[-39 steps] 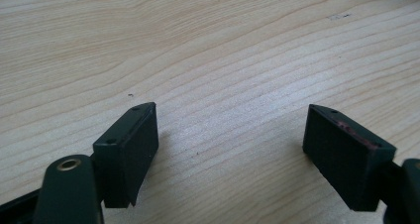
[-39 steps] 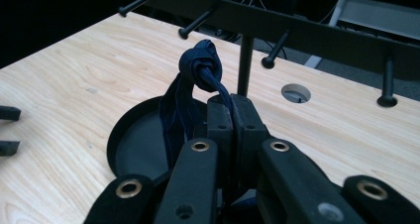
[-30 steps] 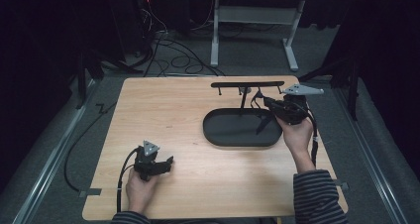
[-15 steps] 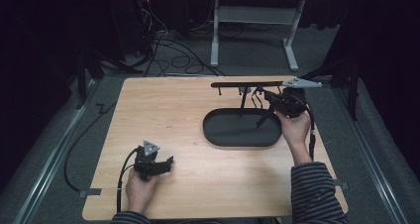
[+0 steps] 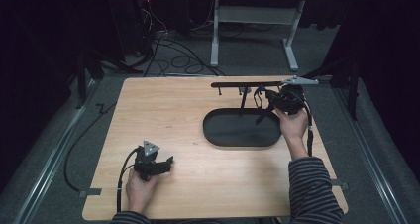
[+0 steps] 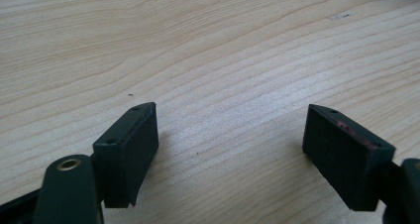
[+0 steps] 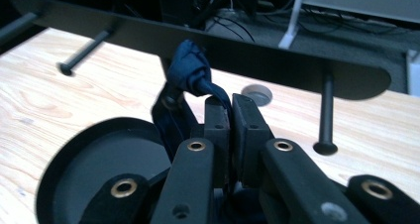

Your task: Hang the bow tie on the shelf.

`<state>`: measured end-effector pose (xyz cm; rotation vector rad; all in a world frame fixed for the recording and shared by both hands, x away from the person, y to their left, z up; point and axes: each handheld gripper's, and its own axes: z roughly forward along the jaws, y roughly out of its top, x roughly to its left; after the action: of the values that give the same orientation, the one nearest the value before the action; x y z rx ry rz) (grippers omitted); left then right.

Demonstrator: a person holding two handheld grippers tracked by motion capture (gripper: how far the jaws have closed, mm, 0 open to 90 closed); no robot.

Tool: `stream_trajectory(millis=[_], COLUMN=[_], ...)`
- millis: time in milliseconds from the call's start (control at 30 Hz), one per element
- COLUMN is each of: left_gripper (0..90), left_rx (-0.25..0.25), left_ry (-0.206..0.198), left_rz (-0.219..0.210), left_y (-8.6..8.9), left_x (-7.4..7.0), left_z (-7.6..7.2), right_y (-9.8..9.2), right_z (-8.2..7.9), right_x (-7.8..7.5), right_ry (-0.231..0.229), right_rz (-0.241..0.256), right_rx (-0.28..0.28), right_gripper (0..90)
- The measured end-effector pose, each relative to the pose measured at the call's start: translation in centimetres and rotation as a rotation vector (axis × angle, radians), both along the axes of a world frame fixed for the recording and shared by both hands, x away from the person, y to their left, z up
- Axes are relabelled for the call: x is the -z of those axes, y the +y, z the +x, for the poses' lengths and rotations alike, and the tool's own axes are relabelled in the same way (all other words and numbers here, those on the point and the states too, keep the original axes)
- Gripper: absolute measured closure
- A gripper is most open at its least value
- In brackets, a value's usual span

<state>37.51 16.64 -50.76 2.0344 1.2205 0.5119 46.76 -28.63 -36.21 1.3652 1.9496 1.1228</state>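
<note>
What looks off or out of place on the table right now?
Nothing stands out. The stand is upright on its oval base, the right gripper pinches a dark blue strap near the bar, and the left gripper rests open.

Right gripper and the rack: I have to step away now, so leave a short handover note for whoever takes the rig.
Right gripper: shut on a dark blue strap, held up just under the black peg rack above its oval base.
Left gripper: open, holding nothing, low over the bare table at its near left.
Done: strap picked up and brought to the rack.
Left: it doesn't look hung yet; probably loop it over a peg, then release.
</note>
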Motion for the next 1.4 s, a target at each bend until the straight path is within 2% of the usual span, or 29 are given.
stream_trajectory(millis=[300, 500, 633, 833, 1067, 1400], left_gripper=[22.0, 22.0, 22.0, 22.0, 22.0, 22.0], left_rx=[0.000, 0.000, 0.000, 0.000, 0.000, 0.000], left_ry=[0.000, 0.000, 0.000, 0.000, 0.000, 0.000], left_rz=[-0.001, 0.000, 0.001, 0.001, 0.001, 0.001], left_y=[0.0, 0.0, 0.0, 0.0, 0.0, 0.0], left_x=[0.0, 0.0, 0.0, 0.0, 0.0, 0.0], left_z=[0.0, 0.0, 0.0, 0.0, 0.0, 0.0], right_y=[0.0, -0.3, -0.5, -0.5, -1.0, -1.7], right_z=[0.2, 0.1, -0.4, -1.3, -1.9, -2.7], right_x=[0.4, 0.5, 0.8, 0.2, 0.0, 0.5], right_ry=[0.017, 0.020, 0.019, 0.005, 0.001, 0.008], right_rz=[0.000, 0.018, 0.029, 0.031, 0.057, 0.079], right_rx=[0.011, 0.008, 0.003, -0.027, -0.028, -0.028], right_gripper=[86.5, 81.4, 78.0, 73.0, 66.8, 63.4])
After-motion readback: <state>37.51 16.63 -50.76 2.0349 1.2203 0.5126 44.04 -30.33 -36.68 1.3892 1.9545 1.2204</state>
